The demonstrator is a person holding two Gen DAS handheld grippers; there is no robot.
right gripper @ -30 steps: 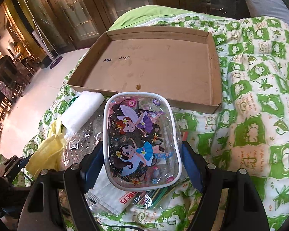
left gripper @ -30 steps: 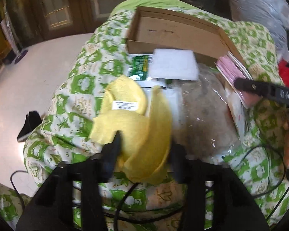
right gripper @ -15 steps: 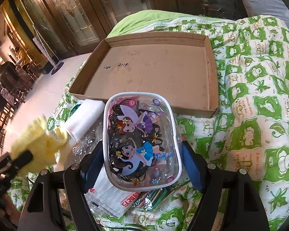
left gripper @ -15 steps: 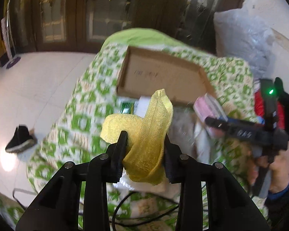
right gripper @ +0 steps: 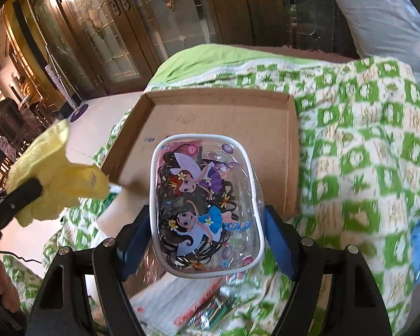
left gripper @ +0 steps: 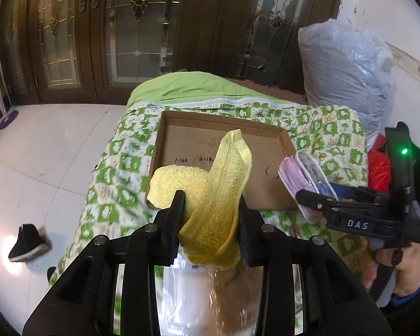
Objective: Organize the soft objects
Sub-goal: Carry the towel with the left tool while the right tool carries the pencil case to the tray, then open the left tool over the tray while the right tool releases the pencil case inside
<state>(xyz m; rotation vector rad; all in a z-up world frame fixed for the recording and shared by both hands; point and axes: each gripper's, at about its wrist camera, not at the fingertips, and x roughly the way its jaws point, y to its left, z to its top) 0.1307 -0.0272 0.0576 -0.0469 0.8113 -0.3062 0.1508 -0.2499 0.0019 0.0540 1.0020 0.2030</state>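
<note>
Our left gripper [left gripper: 210,218] pinched the yellow cloth [left gripper: 210,193], its jaws having just closed further on it, held above the cardboard tray [left gripper: 268,193] on the bed [left gripper: 112,168], likely for dropping in; our right gripper [right gripper: 207,224] clamped the fairy pouch [right gripper: 204,204] likewise. Blur hid the wrapped things below

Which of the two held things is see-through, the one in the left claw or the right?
The right claw holds the clear fairy-print pouch; the left claw's yellow cloth is opaque.
</note>
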